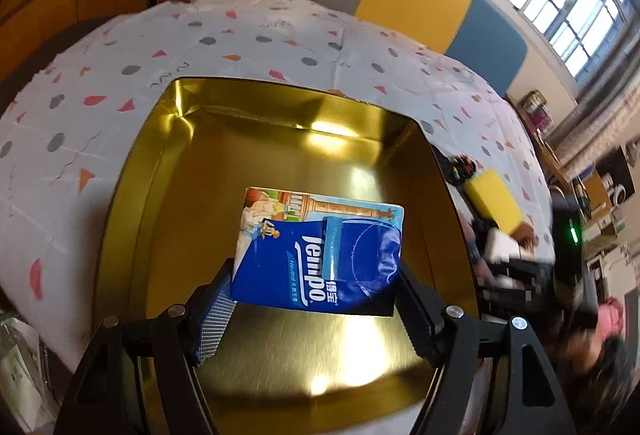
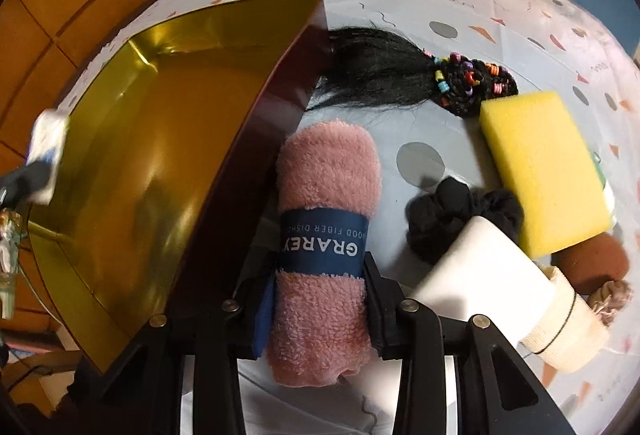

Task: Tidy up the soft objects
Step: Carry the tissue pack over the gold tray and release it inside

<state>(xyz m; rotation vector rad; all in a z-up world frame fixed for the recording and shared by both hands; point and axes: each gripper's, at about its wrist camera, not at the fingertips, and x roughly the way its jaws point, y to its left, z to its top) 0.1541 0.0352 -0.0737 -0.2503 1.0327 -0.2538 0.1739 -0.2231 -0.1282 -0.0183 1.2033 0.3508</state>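
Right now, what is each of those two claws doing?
Left gripper: shut on the blue tissue pack, over the gold metal tray.
Right gripper: shut on the rolled pink towel.

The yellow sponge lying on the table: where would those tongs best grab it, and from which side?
Across its narrow width, near the middle, coming from above. The yellow sponge lies flat as a long block, so its two long sides are parallel and give the pads even faces. Its near end rests on a white roll and a black scrunchie, so the middle is freer.
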